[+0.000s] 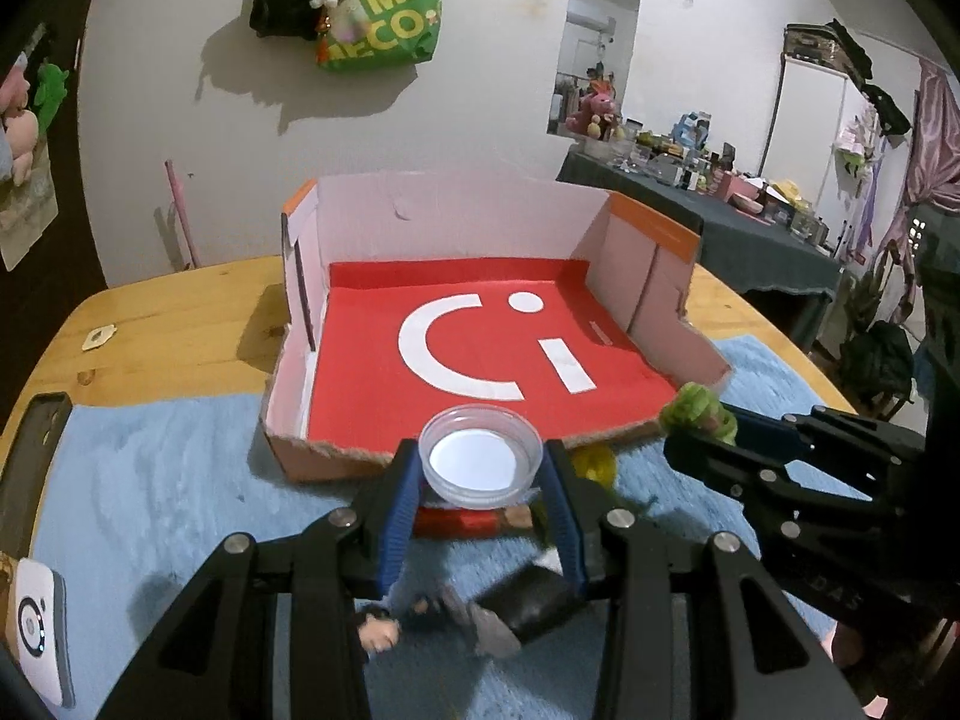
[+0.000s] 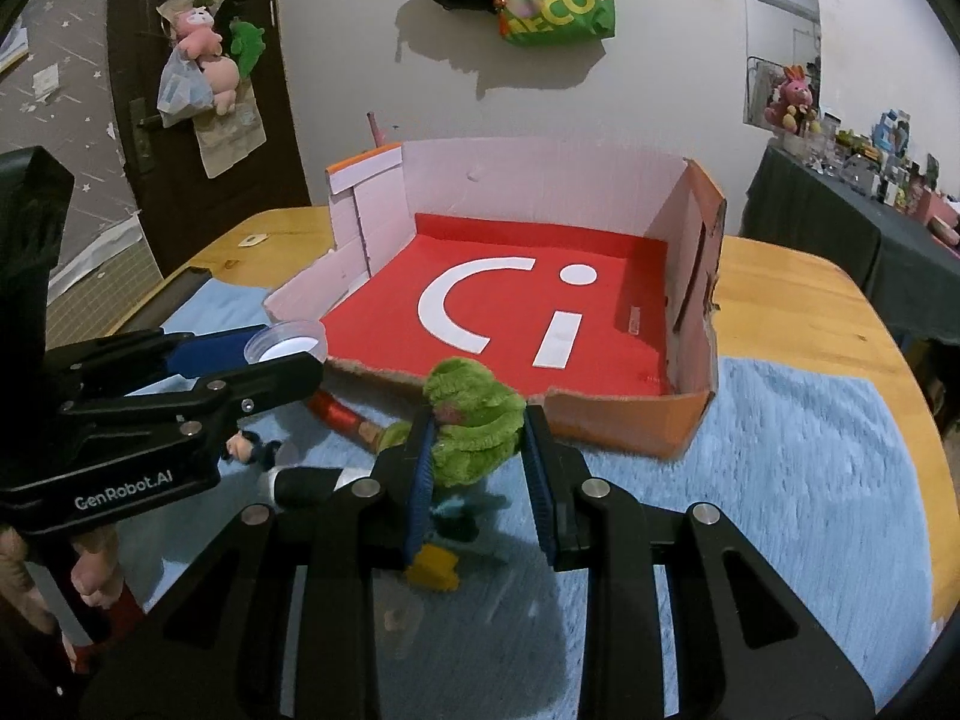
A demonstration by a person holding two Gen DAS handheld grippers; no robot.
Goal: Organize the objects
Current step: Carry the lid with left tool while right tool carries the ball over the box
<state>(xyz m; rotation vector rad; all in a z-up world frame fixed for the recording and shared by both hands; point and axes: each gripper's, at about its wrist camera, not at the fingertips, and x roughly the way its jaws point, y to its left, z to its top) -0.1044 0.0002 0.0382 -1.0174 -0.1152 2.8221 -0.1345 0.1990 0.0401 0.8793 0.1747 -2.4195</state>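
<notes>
My left gripper (image 1: pixel 481 477) is shut on a clear round plastic lid (image 1: pixel 480 456), held just before the torn front edge of the open cardboard box (image 1: pixel 456 228) with a red floor. My right gripper (image 2: pixel 480 450) is shut on a fuzzy green plush toy (image 2: pixel 474 420), also in front of the box's front edge (image 2: pixel 624 414). In the left wrist view the right gripper (image 1: pixel 699 429) comes in from the right with the green toy (image 1: pixel 699 411). In the right wrist view the left gripper (image 2: pixel 288 354) reaches in from the left with the lid (image 2: pixel 287 343).
A blue fluffy mat (image 2: pixel 780 480) covers the wooden table (image 1: pixel 168 324). On the mat below the grippers lie a red tube (image 2: pixel 336 411), a small doll figure (image 1: pixel 384 630) and a black cylinder (image 1: pixel 528 603). A phone (image 1: pixel 30 468) and a white device (image 1: pixel 36 630) lie at the left.
</notes>
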